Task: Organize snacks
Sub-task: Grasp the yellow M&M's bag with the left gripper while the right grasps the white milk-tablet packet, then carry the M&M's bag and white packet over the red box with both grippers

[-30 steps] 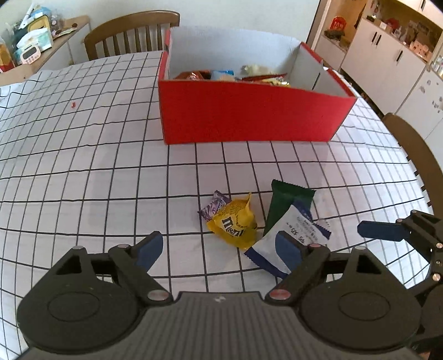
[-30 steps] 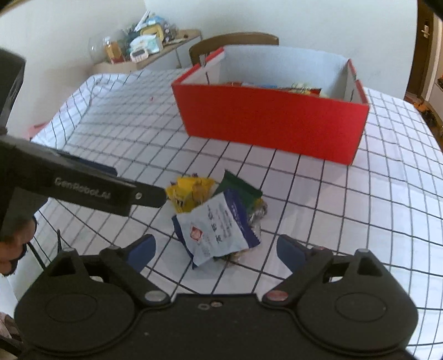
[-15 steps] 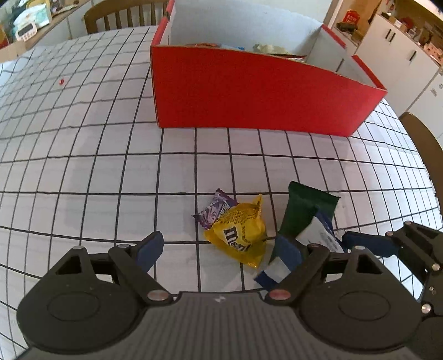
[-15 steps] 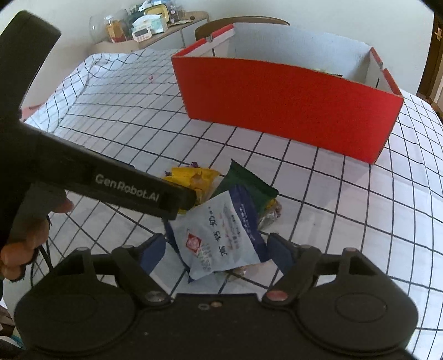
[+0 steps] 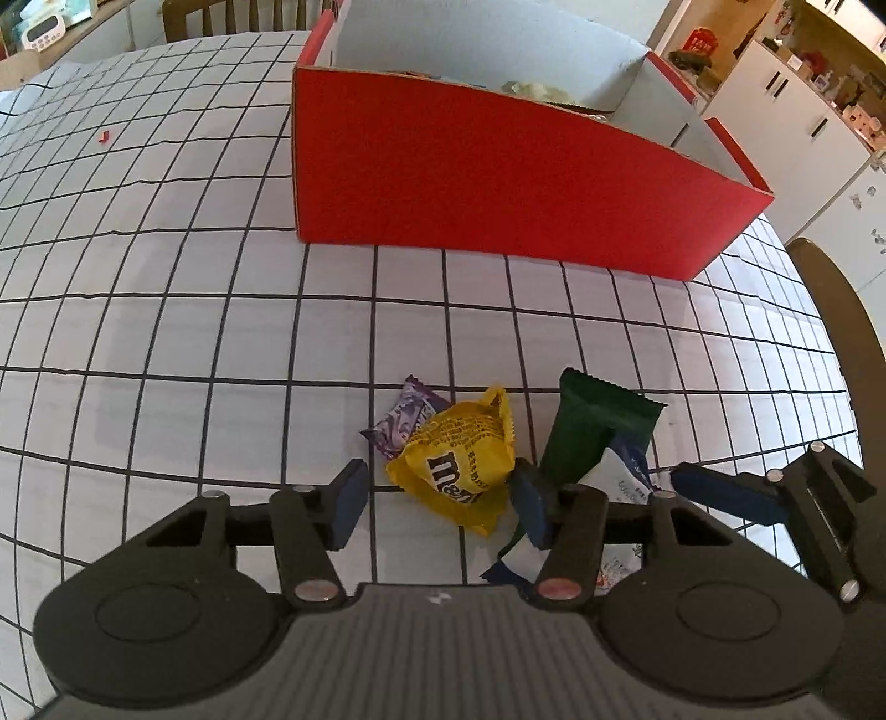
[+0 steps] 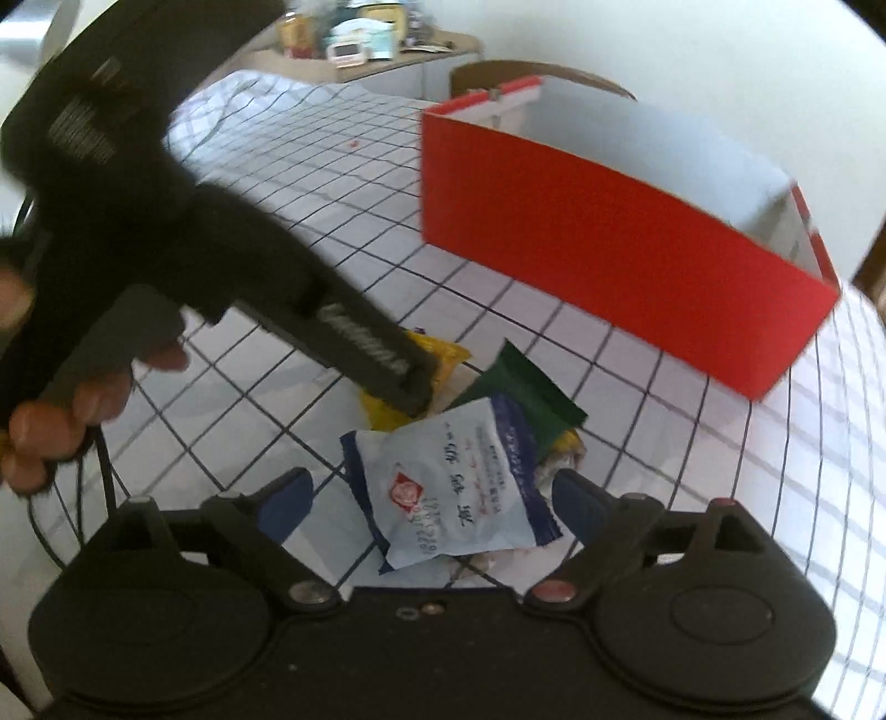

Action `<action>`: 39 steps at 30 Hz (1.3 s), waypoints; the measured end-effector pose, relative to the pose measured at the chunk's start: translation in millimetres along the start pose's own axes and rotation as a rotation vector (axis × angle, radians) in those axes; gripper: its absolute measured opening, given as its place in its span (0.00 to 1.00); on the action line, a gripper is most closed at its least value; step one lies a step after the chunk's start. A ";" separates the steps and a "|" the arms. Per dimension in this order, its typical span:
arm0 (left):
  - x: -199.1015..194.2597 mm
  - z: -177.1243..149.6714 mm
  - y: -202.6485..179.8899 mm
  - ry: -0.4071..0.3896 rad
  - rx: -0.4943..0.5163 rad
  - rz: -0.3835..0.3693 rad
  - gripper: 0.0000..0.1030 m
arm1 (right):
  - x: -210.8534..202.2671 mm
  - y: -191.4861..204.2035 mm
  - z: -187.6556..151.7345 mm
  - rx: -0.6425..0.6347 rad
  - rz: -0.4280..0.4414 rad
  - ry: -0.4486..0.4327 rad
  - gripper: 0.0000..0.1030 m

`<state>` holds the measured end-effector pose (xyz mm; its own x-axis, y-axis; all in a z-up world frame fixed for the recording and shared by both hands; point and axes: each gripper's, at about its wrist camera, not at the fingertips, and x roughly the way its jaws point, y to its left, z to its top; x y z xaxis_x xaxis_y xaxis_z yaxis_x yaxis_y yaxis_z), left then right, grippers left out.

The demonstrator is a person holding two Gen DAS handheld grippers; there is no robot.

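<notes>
Several snacks lie in a heap on the checked tablecloth [image 5: 166, 332]. My left gripper [image 5: 440, 504] is closing around the yellow M&M's bag [image 5: 459, 465]. Its right pad touches the bag's edge and its left pad stands clear. A purple wrapper [image 5: 401, 423] pokes out behind the bag. A green packet [image 5: 587, 437] lies to the right, partly under a white-and-blue packet [image 6: 459, 498]. My right gripper [image 6: 432, 507] straddles that packet with its jaws opening wide, pads off it. The red box [image 5: 498, 183] stands behind with several snacks inside.
A wooden chair [image 5: 830, 310] stands at the table's right edge and another chair [image 5: 238, 16] behind the box. White cabinets [image 5: 803, 111] fill the far right. A cluttered side counter [image 6: 360, 50] lies beyond the table. A hand [image 6: 55, 421] holds the left gripper's handle.
My left gripper has dropped closer to the snacks and its jaws have narrowed around the yellow bag. My right gripper has rolled and moved in over the white-and-blue packet.
</notes>
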<state>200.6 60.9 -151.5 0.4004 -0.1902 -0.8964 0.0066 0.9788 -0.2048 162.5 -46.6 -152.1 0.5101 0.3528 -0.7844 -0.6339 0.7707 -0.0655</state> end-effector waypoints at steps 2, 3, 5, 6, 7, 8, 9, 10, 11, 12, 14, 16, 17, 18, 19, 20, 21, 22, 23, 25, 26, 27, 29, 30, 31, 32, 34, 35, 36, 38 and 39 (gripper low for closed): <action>0.5 0.1 -0.2 -0.001 0.002 -0.009 0.44 | 3.1 9.3 -1.9 -0.062 -0.020 0.000 0.90; 0.7 -0.1 -0.3 0.000 0.003 -0.011 0.44 | 4.9 13.5 -3.3 -0.092 -0.029 0.001 0.90; 1.0 -0.2 0.6 -0.002 0.003 -0.015 0.43 | 8.9 20.7 -6.4 -0.147 -0.055 0.009 0.90; 1.4 -0.1 1.6 -0.003 -0.001 -0.017 0.43 | 11.4 23.4 -8.2 -0.170 -0.073 0.017 0.88; 1.4 0.0 2.7 -0.002 -0.005 -0.019 0.41 | 13.4 24.8 -8.9 -0.187 -0.087 0.019 0.86; 1.2 0.1 3.8 -0.002 -0.009 -0.022 0.40 | 13.5 26.7 -10.8 -0.201 -0.098 0.018 0.85; 0.4 -0.1 4.9 -0.002 -0.012 -0.025 0.40 | 14.5 26.5 -10.3 -0.212 -0.106 0.017 0.83; -0.3 -0.4 5.6 -0.003 -0.015 -0.026 0.40 | 15.3 26.5 -10.3 -0.218 -0.117 0.021 0.78; -0.8 -0.5 6.6 -0.003 -0.019 -0.026 0.40 | 15.4 26.3 -10.5 -0.220 -0.128 0.020 0.75; -1.2 -0.6 7.7 -0.003 -0.025 -0.029 0.39 | 14.9 25.2 -10.3 -0.219 -0.129 0.020 0.70; -2.1 -0.6 11.8 0.002 -0.050 -0.039 0.38 | 13.0 21.1 -9.5 -0.208 -0.122 0.019 0.60; -2.8 -0.5 16.7 0.005 -0.076 -0.047 0.37 | 11.1 16.9 -7.7 -0.179 -0.111 0.023 0.58; -3.4 -0.8 18.8 0.004 -0.086 -0.049 0.36 | 10.0 14.0 -6.7 -0.160 -0.101 0.024 0.58; -4.3 -1.1 21.6 0.004 -0.098 -0.052 0.36 | 8.9 11.5 -6.0 -0.137 -0.092 0.024 0.58; -5.5 -1.5 24.8 0.004 -0.112 -0.055 0.36 | 6.8 8.3 -5.6 -0.113 -0.085 0.022 0.57; -6.8 -2.0 27.7 0.004 -0.124 -0.057 0.36 | 4.4 5.3 -5.2 -0.093 -0.080 0.021 0.57; -8.7 -2.7 30.6 0.003 -0.135 -0.061 0.36 | 1.3 2.5 -5.0 -0.073 -0.072 0.018 0.57; -11.0 -3.5 32.9 0.002 -0.142 -0.063 0.36 | 0.5 3.0 -5.0 -0.057 -0.066 0.015 0.57; -13.5 -4.2 34.8 0.000 -0.148 -0.065 0.36 | -2.0 1.6 -4.7 -0.043 -0.061 0.013 0.57; -20.6 -6.0 37.7 -0.008 -0.158 -0.077 0.36 | -7.5 -1.1 -4.4 -0.017 -0.050 0.010 0.57; -24.2 -6.8 38.4 -0.011 -0.160 -0.076 0.36 | -10.5 -2.7 -3.7 -0.001 -0.043 0.007 0.57; -27.4 -7.2 39.1 -0.013 -0.162 -0.076 0.36 | -12.9 -3.8 -1.6 0.014 -0.039 0.005 0.57; -36.6 -8.6 40.1 -0.024 -0.168 -0.078 0.36 | -20.3 -7.2 0.7 0.048 -0.026 -0.004 0.57; -41.0 -8.6 40.1 -0.030 -0.169 -0.081 0.36 | -24.2 -8.9 1.9 0.065 -0.020 -0.009 0.57; -46.5 -9.1 39.9 -0.040 -0.167 -0.082 0.36 | -28.4 -10.9 3.4 0.081 -0.014 -0.016 0.57; -51.1 -8.8 39.5 -0.049 -0.165 -0.079 0.36 | -32.4 -12.7 4.9 0.096 -0.010 -0.024 0.57; -61.3 -7.6 37.8 -0.065 -0.162 -0.080 0.36 | -39.8 -17.3 8.6 0.132 -0.001 -0.035 0.57; -66.7 -6.4 36.3 -0.073 -0.160 -0.074 0.36 | -43.0 -20.6 10.9 0.148 0.004 -0.043 0.57; -71.0 -4.6 34.1 -0.079 -0.155 -0.066 0.36 | -46.6 -23.1 13.7 0.161 0.005 -0.050 0.57; -80.4 -0.8 30.3 -0.095 -0.144 -0.054 0.36 | -54.1 -28.9 20.5 0.183 0.004 -0.067 0.57; -86.0 1.7 27.5 -0.105 -0.134 -0.045 0.36 | -58.2 -32.0 24.8 0.195 0.001 -0.076 0.57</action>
<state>167.8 104.3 -79.4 0.4962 -0.2178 -0.8404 -0.0926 0.9492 -0.3007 167.5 -78.6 -89.0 0.5565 0.3873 -0.7351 -0.5135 0.8558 0.0622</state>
